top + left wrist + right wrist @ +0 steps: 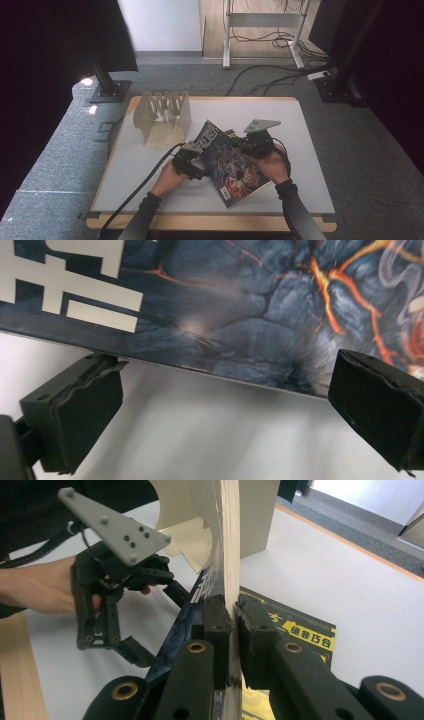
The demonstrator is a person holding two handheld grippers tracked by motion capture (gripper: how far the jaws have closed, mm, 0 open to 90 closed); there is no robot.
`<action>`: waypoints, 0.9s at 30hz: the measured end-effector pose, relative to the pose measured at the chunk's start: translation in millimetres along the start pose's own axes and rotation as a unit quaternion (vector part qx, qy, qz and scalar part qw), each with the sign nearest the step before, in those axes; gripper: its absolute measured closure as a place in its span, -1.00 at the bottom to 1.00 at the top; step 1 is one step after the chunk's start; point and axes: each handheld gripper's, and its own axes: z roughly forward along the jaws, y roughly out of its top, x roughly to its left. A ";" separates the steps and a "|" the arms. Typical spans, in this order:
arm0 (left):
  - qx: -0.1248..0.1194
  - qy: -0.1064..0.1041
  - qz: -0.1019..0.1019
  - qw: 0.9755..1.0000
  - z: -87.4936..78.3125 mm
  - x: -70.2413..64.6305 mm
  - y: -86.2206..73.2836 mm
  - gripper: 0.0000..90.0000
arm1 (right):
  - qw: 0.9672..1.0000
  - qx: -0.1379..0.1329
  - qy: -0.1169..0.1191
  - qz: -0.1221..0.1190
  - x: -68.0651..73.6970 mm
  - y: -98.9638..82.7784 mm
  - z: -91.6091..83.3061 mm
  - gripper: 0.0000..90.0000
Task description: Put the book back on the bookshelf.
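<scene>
Magazine [233,163] with dark lava-cracked cover, white lettering, pinched by right tool [234,611], left tool [225,390] open

Looked like a lab or recording studio. Grey carpet [60,150], loose cables [280,75] beyond the right gripper [239,145], black stands [107,87] flanking one lone table [300,150].

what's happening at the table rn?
A person works two handheld grippers on a dark-covered magazine with lava-like art. The right gripper is shut on its page edge, tilting it up off the white table. The left gripper is open at the cover's lower edge. A beige slotted file rack stands behind; a yellow-and-black booklet lies beneath.
</scene>
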 end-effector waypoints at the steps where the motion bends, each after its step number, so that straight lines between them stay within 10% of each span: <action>1: -0.001 -0.001 -0.005 1.000 0.3 1.4 0.6 -0.97 | 1.000 -0.004 0.002 0.001 -0.1 0.1 -2.0 0.82; 27: -0.043 0.033 0.018 0.998 -57.7 -16.4 56.3 -1.00 | 0.999 -0.034 0.005 0.008 -6.8 5.3 -24.9 0.82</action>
